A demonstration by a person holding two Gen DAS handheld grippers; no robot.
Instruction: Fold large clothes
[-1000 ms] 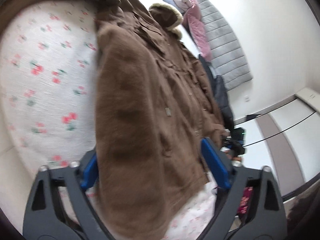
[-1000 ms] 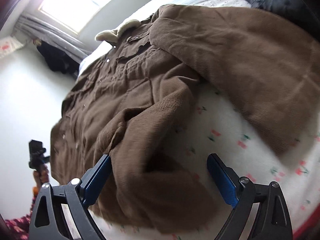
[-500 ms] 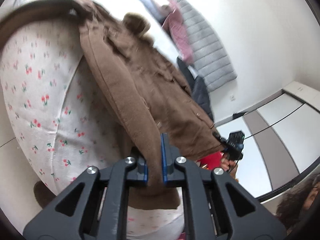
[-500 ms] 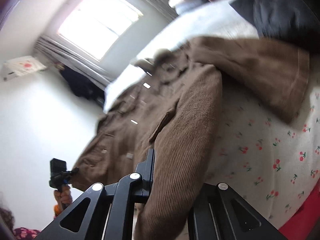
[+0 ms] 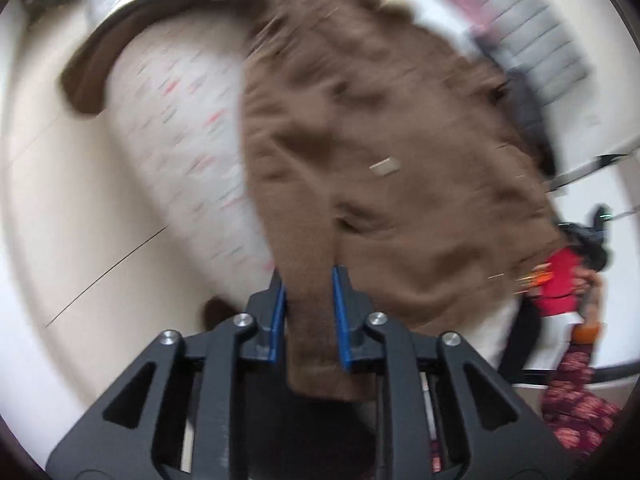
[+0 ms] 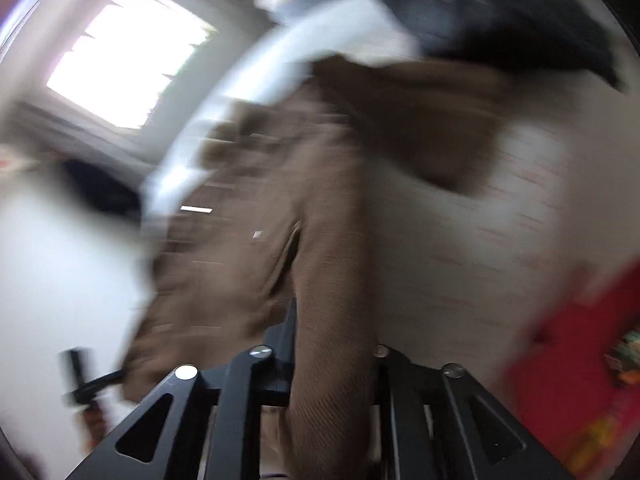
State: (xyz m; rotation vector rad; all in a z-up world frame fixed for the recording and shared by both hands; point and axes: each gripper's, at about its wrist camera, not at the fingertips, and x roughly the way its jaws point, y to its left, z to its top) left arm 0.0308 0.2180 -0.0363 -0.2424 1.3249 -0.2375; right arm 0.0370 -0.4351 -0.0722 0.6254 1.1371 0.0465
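The brown coat is lying across the bed, thick, soft and likely heavy. The left gripper and right gripper are each clamping a bunched hem corner, jaws just easing wider.

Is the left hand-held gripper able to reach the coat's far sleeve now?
Probably not: the left hand-held gripper is clamped on the brown coat hem, and the far sleeve lies across the bed.

Left wrist view: close above brown coat, facing steeply down along coat toward collar, floral bedsheet to coat's left. Right wrist view: close above coat, window beyond coat. Shared: coat, bedsheet. Both heavily blurred.
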